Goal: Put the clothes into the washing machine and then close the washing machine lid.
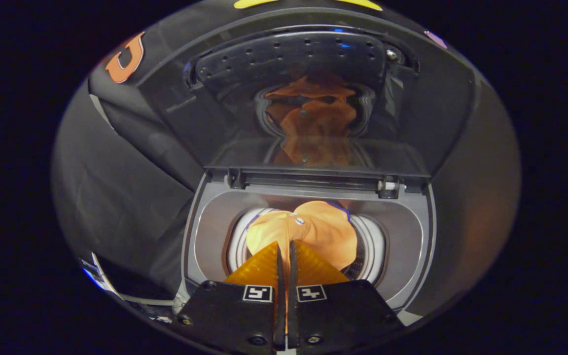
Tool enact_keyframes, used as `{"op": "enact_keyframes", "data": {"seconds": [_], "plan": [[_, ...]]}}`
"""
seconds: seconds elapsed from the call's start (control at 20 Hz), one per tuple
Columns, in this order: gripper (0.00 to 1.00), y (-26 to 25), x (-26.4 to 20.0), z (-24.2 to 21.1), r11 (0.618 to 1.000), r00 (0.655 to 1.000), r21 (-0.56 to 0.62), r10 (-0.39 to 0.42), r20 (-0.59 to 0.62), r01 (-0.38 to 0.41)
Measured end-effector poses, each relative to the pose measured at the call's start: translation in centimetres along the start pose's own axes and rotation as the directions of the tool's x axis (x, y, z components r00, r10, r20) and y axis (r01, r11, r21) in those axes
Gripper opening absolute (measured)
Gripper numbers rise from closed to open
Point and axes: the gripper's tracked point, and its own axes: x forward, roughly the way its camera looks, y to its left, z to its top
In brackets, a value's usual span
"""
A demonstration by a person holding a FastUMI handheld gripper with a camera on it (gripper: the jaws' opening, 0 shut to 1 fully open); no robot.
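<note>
The gripper [285, 249] jaws sit nearly closed, pinching nothing visible. Just ahead and below them, the orange garment [313, 229] lies in the drum; the raised lid [308, 98] stands beyond.

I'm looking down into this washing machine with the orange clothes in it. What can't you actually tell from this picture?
- Gripper view: whether the gripper pinches cloth. Its fingers stand nearly together, and the thin gap between them hides any fold.
- How deep the orange garment sits in the drum: the fingers cover its near part.
- What lies under the garment: the cloth hides it.
- The raised lid mirrors the garment only dimly and warped.
</note>
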Motion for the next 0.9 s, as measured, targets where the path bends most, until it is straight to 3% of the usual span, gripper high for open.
{"op": "enact_keyframes", "data": {"seconds": [0.45,0.5,0.7,0.9], "plan": [[0.05,-0.2,1.8,-1.3,0.999,0.999,0.024,-0.022,-0.041,0.023],[0.09,0.0,2.0,-1.6,1.0,0.998,0.019,-0.016,-0.06,0.017],[0.91,-0.3,1.9,-1.6,0.999,0.998,0.001,-0.04,-0.039,0.04],[0.9,0.0,1.0,-1.3,0.997,0.998,-0.046,-0.055,-0.019,0.054]]}}
